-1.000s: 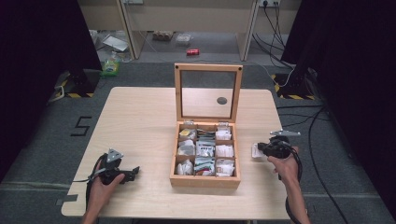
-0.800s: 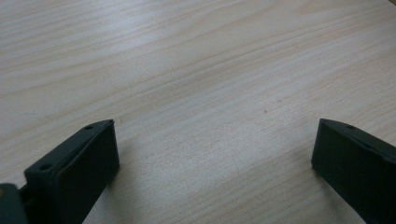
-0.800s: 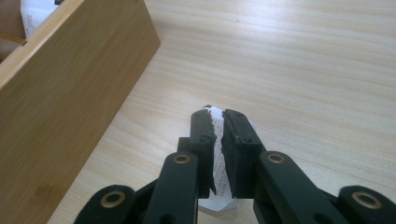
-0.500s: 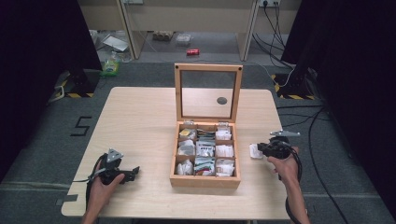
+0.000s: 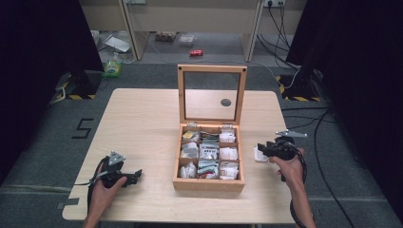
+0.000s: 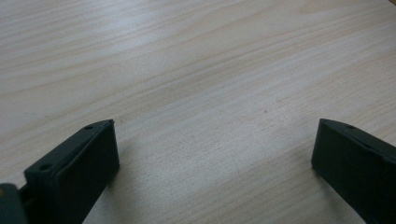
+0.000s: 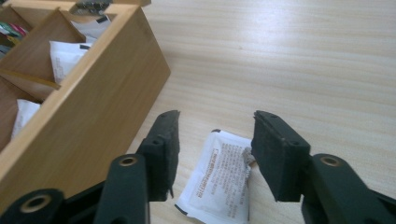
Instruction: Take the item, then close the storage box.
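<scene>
Wooden box (image 5: 209,183), lid up, packet-filled compartments.

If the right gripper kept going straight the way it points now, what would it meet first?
Probably the white packet lying flat on the table between and just beyond the right gripper's open jaws; the wooden box stands to one side.
</scene>
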Action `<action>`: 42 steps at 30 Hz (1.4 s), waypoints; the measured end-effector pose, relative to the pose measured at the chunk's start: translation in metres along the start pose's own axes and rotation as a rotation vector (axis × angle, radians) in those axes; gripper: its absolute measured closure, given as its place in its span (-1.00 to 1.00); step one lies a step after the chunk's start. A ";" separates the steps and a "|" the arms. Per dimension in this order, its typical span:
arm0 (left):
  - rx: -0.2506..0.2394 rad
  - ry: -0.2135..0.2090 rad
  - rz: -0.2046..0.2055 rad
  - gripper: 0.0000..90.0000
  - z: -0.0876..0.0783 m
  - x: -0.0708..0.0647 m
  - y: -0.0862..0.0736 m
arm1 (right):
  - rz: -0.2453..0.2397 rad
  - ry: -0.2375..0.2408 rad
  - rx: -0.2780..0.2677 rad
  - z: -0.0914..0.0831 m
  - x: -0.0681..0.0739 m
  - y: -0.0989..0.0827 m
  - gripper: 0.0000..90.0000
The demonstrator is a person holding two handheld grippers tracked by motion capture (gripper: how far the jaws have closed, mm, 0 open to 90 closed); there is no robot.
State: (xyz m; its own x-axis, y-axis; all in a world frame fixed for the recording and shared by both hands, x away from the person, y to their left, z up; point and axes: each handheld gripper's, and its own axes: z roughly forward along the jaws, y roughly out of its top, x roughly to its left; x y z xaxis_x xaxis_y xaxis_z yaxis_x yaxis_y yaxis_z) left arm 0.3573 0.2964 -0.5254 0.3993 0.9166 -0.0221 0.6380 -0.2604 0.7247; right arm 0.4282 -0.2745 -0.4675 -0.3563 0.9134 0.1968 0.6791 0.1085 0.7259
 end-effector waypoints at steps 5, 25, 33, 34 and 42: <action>0.000 0.000 0.000 -1.00 0.000 0.000 0.000 | 0.002 0.011 -0.023 -0.003 0.005 0.005 -0.02; 0.000 0.000 0.000 -1.00 0.000 0.000 0.000 | -0.041 0.132 -0.158 -0.004 0.035 0.038 -0.28; 0.000 0.000 0.000 -1.00 0.000 0.000 0.000 | -0.071 0.135 -0.169 0.014 0.041 0.044 -0.29; 0.000 0.000 0.000 -1.00 0.000 0.000 0.000 | -0.074 0.131 -0.175 0.015 0.041 0.046 -0.29; 0.000 0.000 0.000 -1.00 0.000 0.000 0.000 | -0.086 0.127 -0.185 0.023 0.040 0.061 -0.30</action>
State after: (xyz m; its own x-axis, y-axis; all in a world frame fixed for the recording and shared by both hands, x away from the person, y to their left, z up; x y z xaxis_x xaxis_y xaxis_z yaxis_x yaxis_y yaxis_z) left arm 0.3572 0.2964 -0.5254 0.3989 0.9167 -0.0222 0.6380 -0.2601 0.7248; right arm 0.4701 -0.2218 -0.4310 -0.4936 0.8458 0.2023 0.5177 0.0988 0.8498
